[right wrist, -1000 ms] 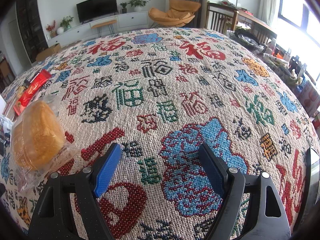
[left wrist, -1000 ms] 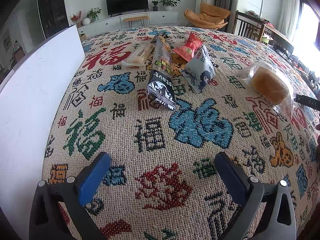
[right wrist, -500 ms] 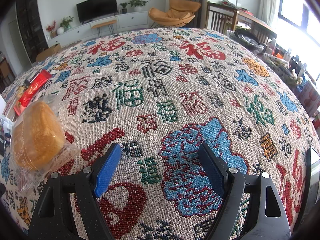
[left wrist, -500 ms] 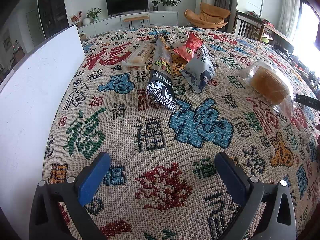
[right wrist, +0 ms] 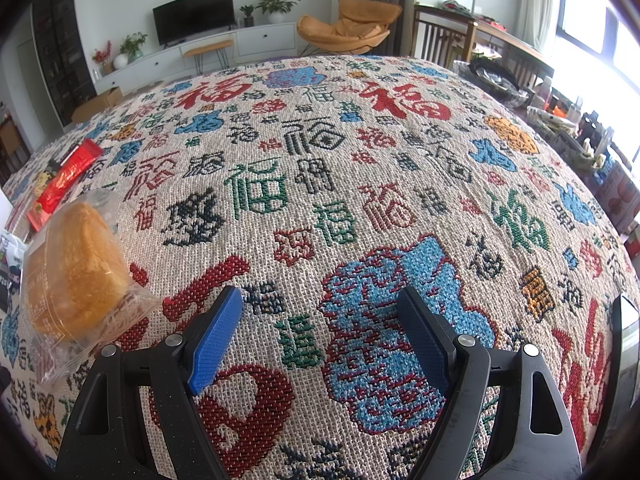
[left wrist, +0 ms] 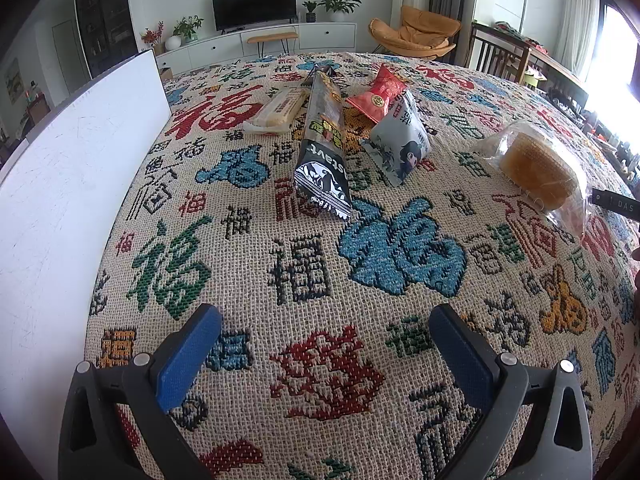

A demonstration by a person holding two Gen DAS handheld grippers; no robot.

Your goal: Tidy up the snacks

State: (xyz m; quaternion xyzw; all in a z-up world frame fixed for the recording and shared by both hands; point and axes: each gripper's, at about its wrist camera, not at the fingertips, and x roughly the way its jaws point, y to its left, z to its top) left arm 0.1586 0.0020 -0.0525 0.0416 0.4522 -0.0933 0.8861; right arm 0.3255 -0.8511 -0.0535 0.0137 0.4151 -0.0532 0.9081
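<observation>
Both tools stand wide with nothing between their blue pads: the left tool (left wrist: 326, 336) and the right tool (right wrist: 320, 320) each hang over bare patterned cloth on the tabletop (left wrist: 400, 248). Only the left view shows the white board (left wrist: 72, 184) at the left edge and the cluster ahead: a long black snack bag (left wrist: 323, 148), a pale wrapped bar (left wrist: 280, 110), a red packet (left wrist: 380, 94) and a grey-white pouch (left wrist: 402, 142). The clear-wrapped cake (right wrist: 74, 276) lies just left of the right tool, apart from it, and the right view alone shows the open stretch of cloth to its right.

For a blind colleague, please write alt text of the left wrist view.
Open blue-padded tongs hover over a patterned tablecloth. Beyond lie five snacks: a long black packet, pale bar, red pouch, grey pouch and wrapped cake. A white board stands left.
</observation>
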